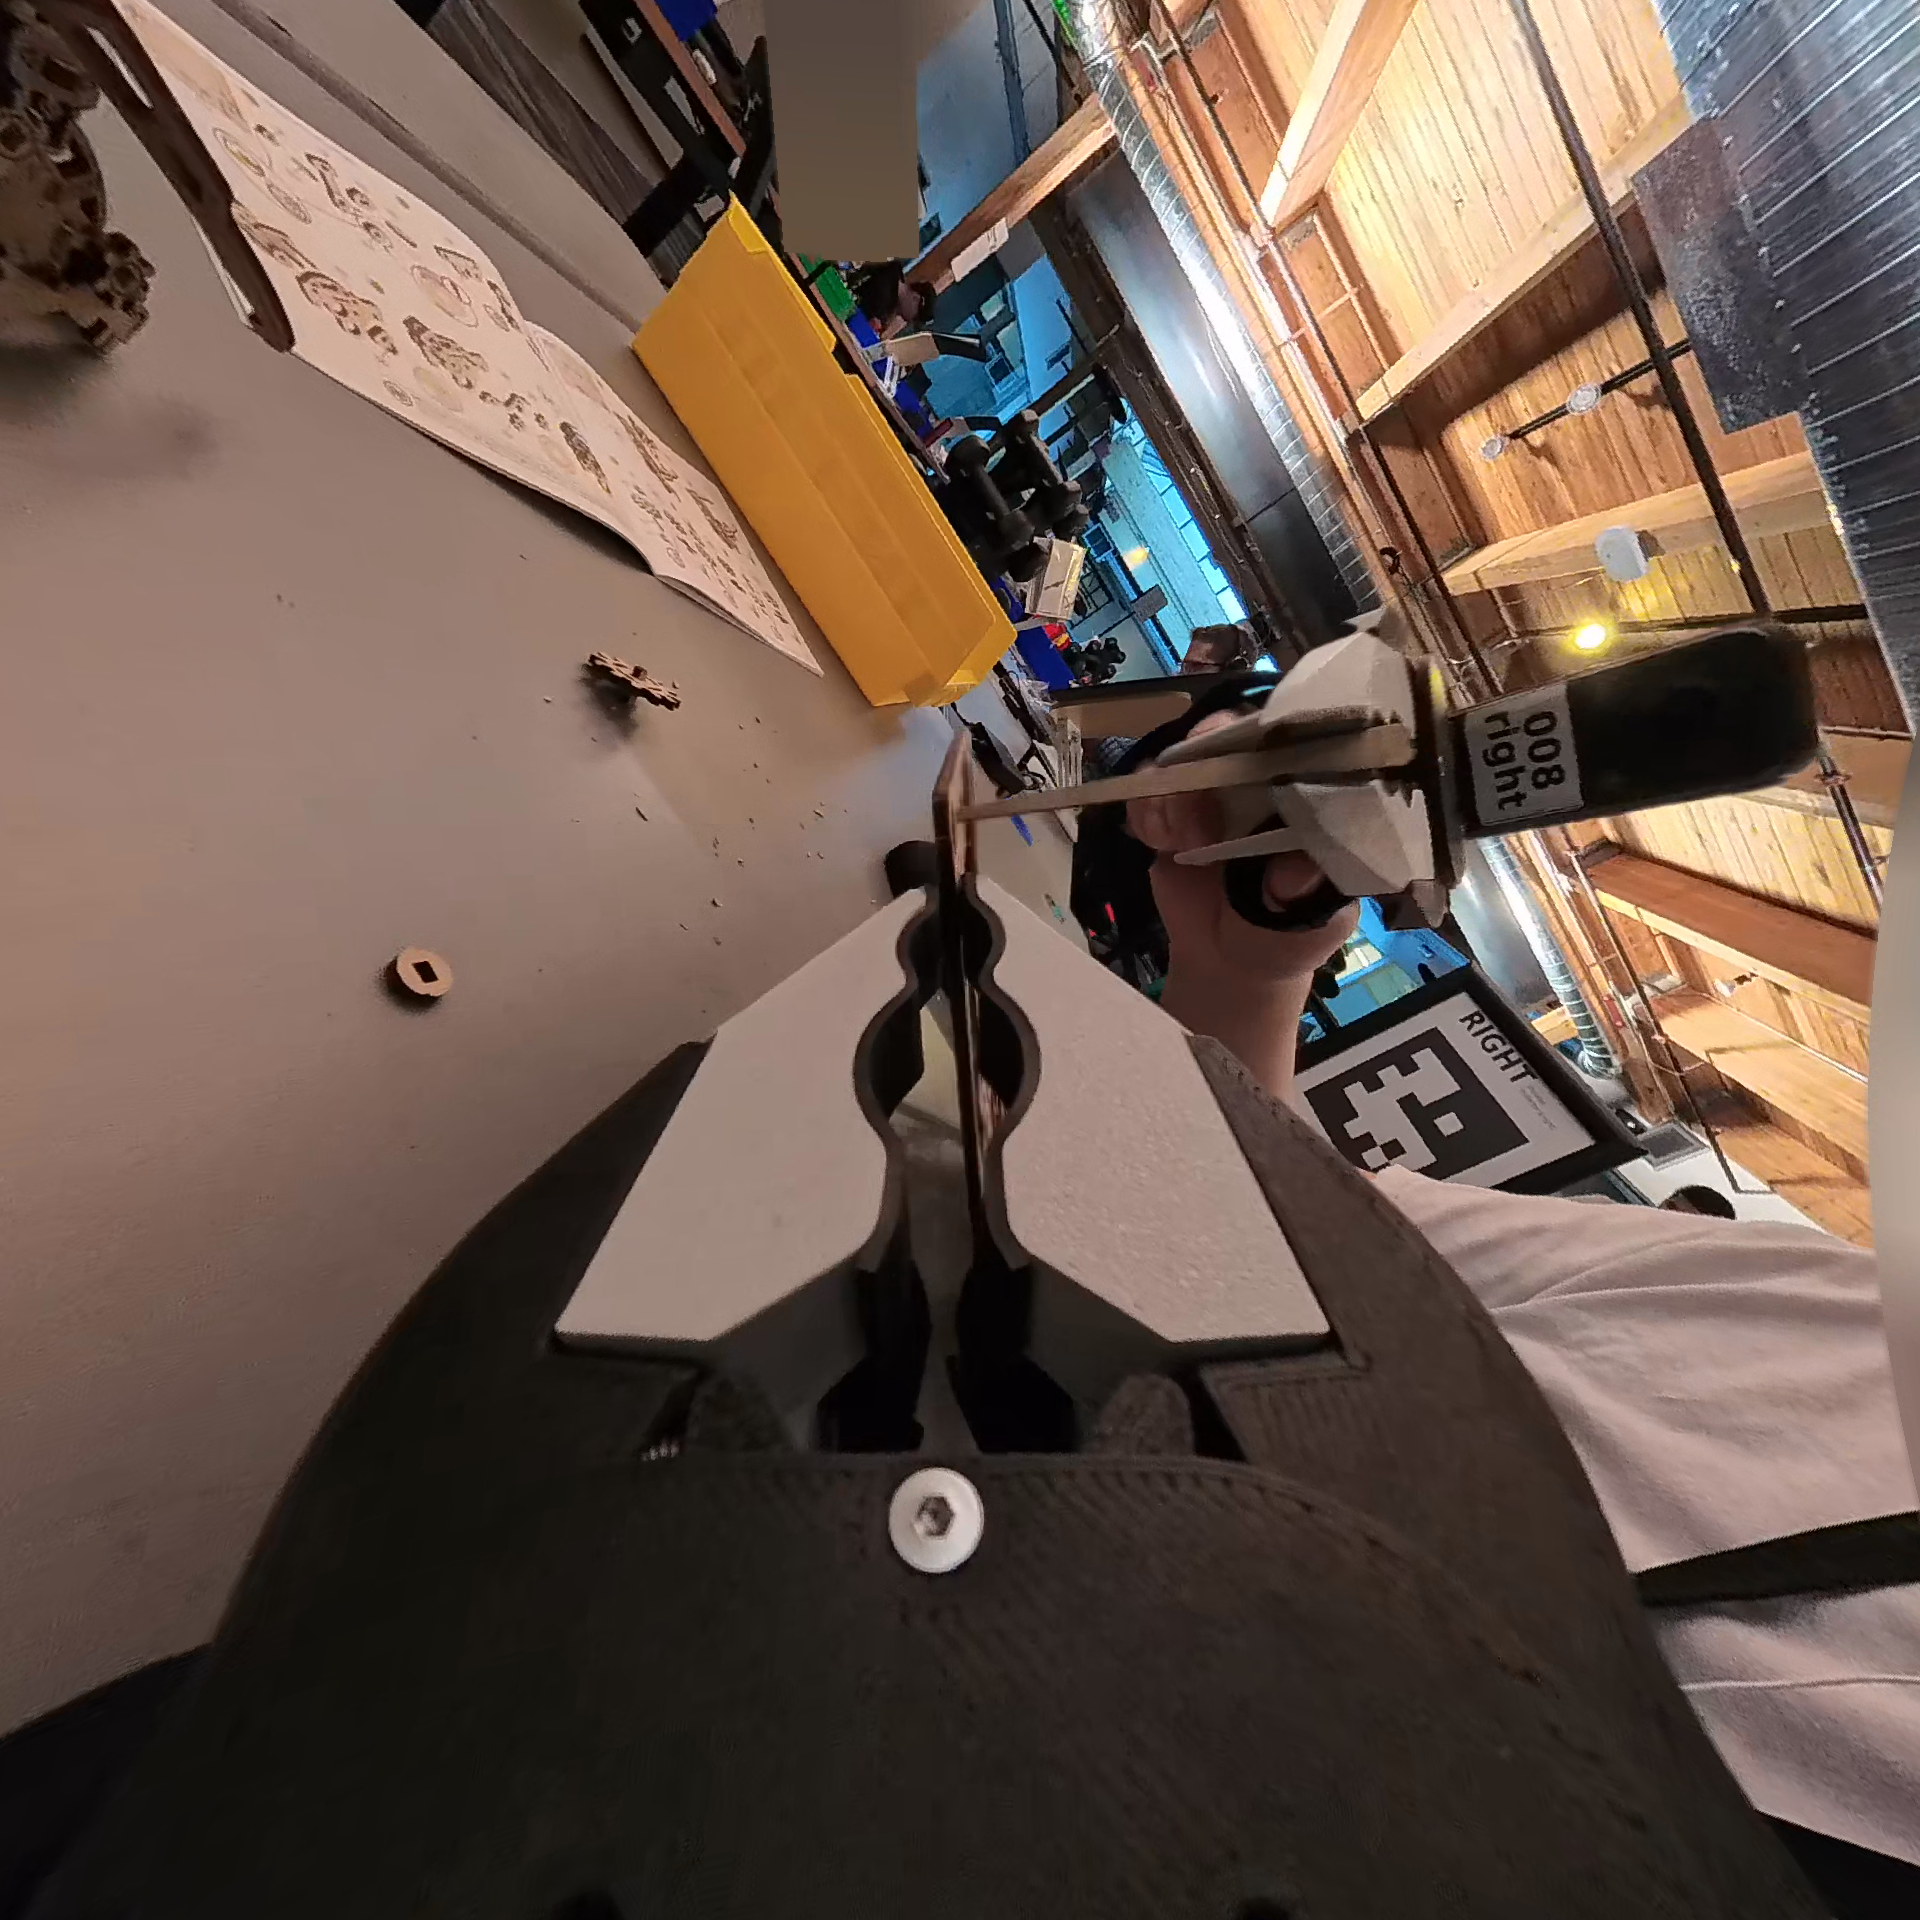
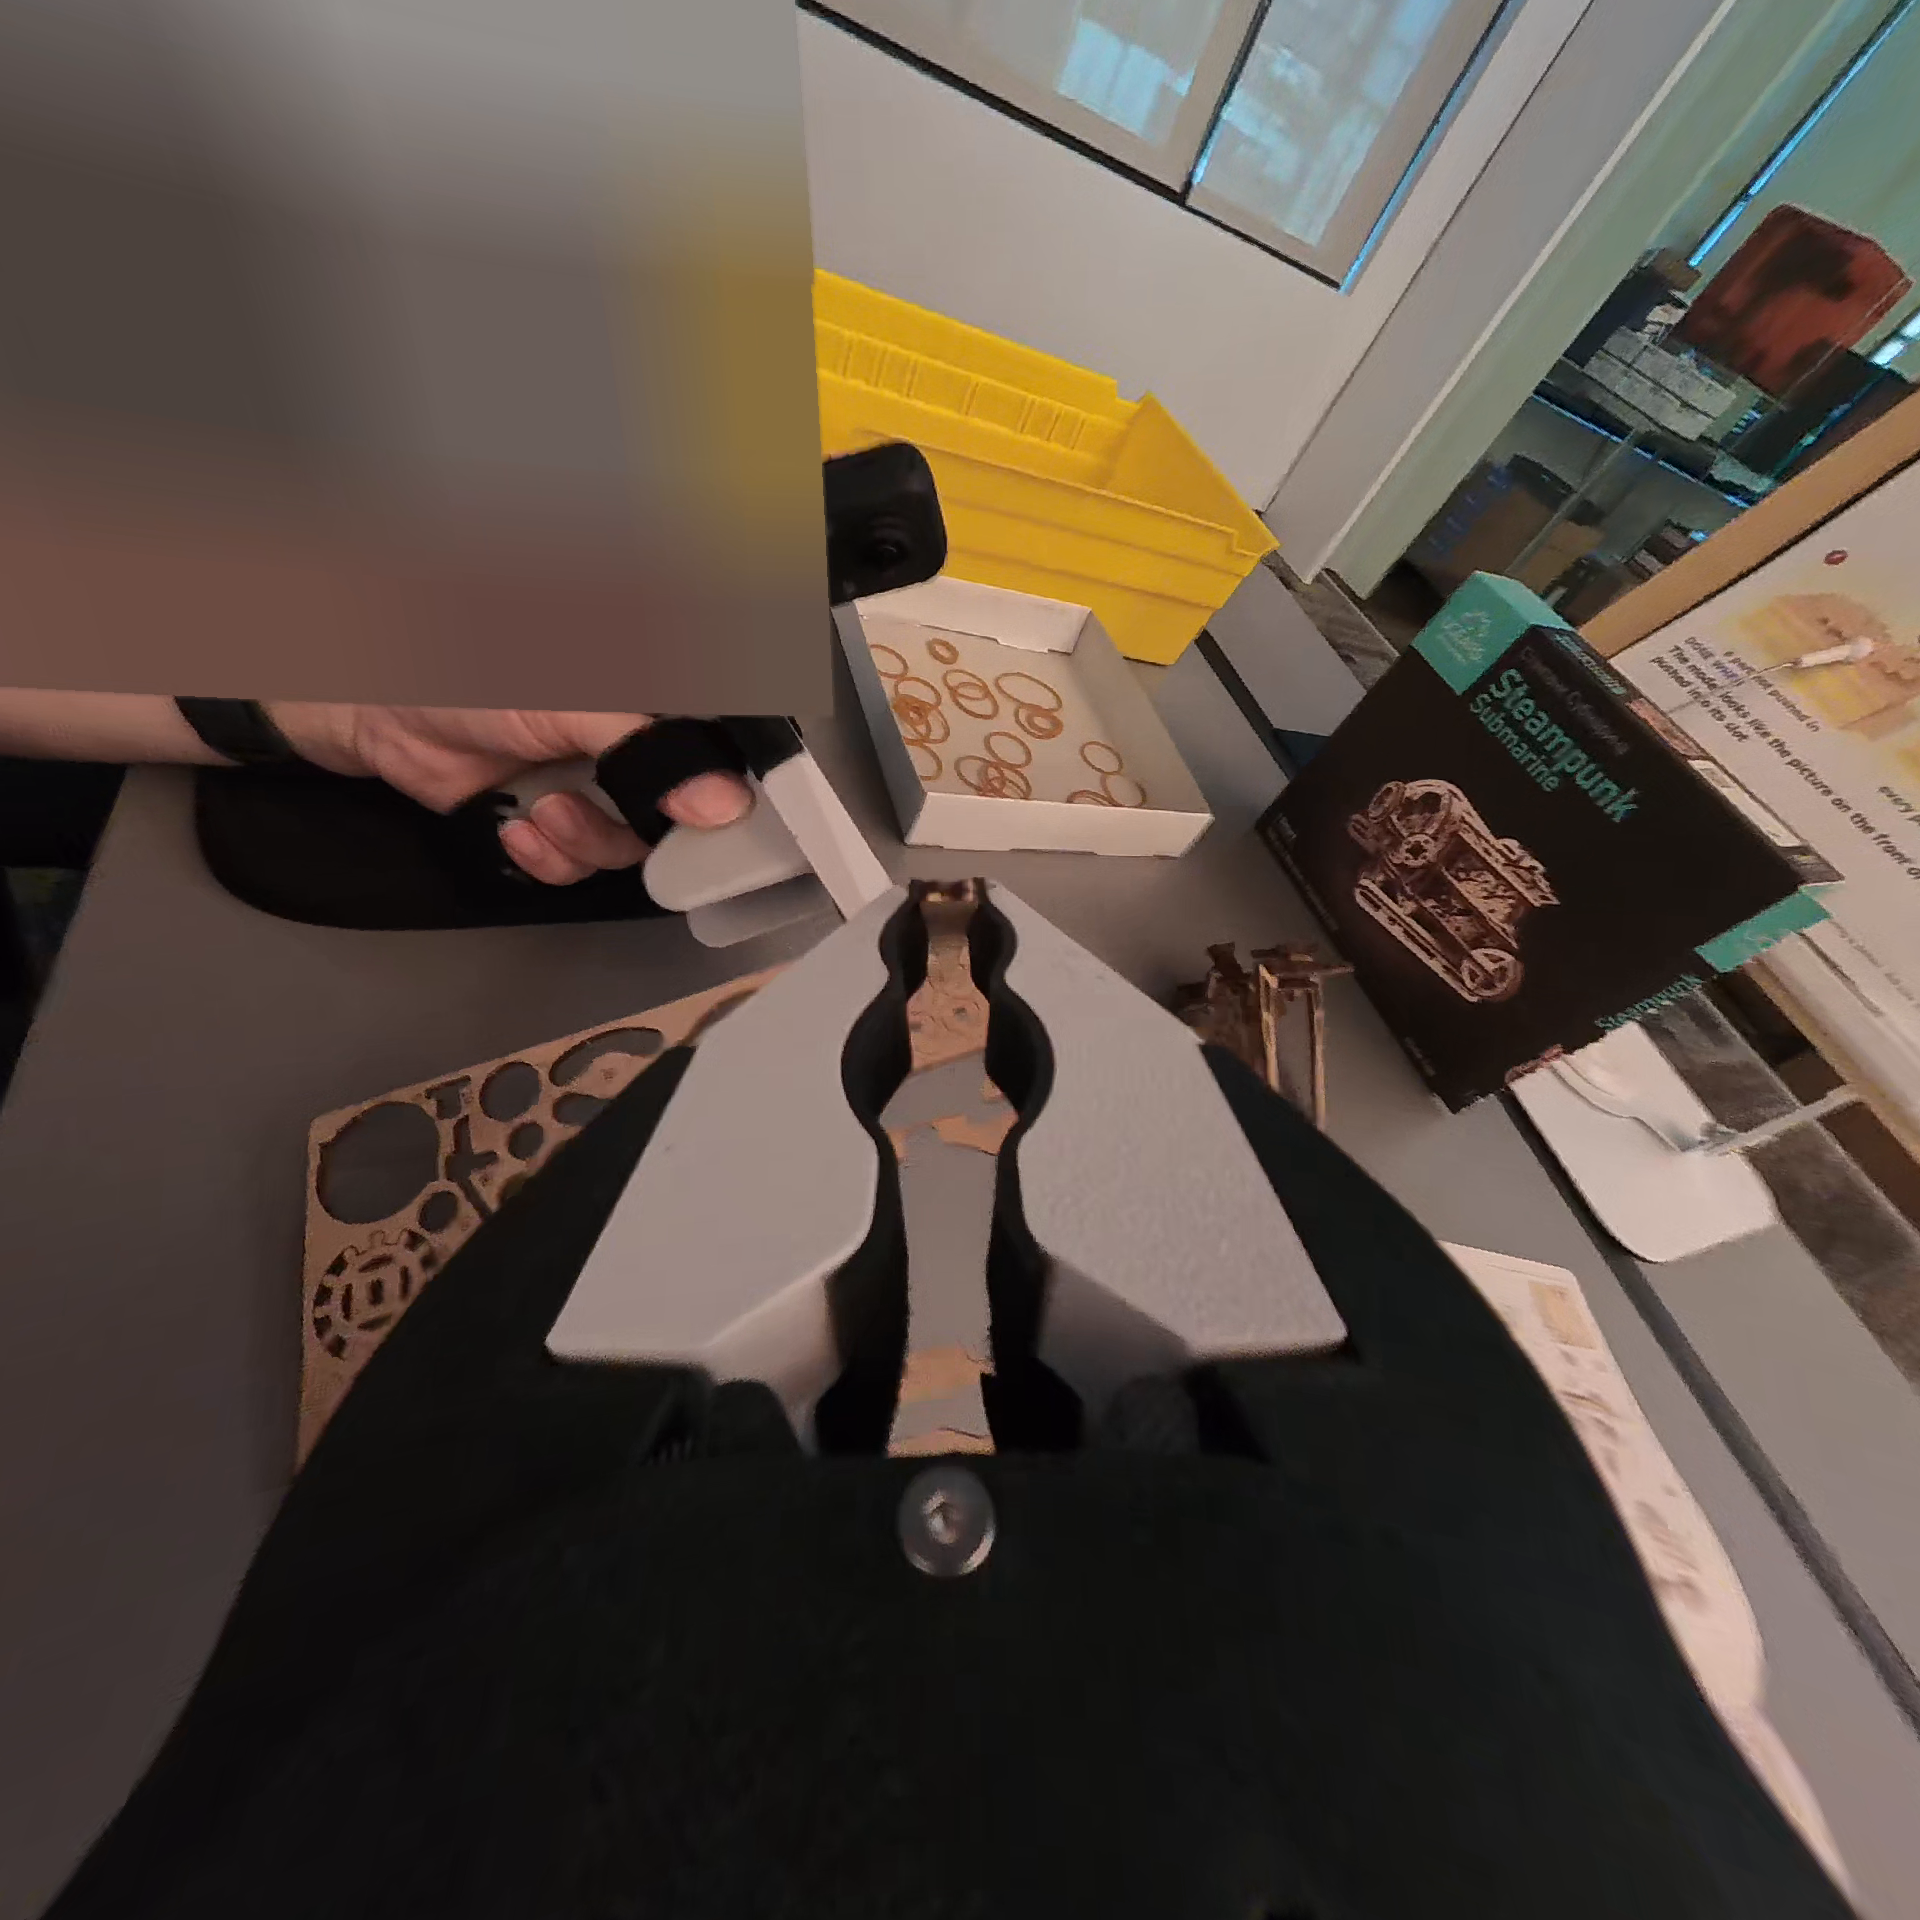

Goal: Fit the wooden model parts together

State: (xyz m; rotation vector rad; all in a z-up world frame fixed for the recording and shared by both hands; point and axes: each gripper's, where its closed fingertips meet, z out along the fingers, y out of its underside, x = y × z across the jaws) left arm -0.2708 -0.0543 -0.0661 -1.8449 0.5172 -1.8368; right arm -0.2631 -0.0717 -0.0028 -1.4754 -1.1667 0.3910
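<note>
My left gripper [image 1: 951,909] is shut on a thin dark wooden plate [image 1: 953,800], seen edge-on and sticking up past the fingertips. My right gripper [image 1: 1226,792], held off to the right above the table, is shut on a flat pale wooden part [image 1: 1081,796]. The tip of that part meets the plate's face. In the right wrist view the right gripper [image 2: 951,899] grips the flat engraved part [image 2: 948,1003]. The left gripper [image 2: 790,862], in a person's hand, sits just left of its tips. The joint itself is hidden there.
On the grey table lie a wooden washer [image 1: 419,977], a small toothed piece [image 1: 632,681], an open instruction booklet [image 1: 468,343] and a yellow bin [image 1: 821,457]. I also see a punched-out wooden sheet [image 2: 436,1174], a tray of rubber bands [image 2: 1143,821], a wooden sub-assembly [image 2: 1273,1013] and a black box [image 2: 1507,883]. One gripper's finger ends stand about 7 cm off the other's.
</note>
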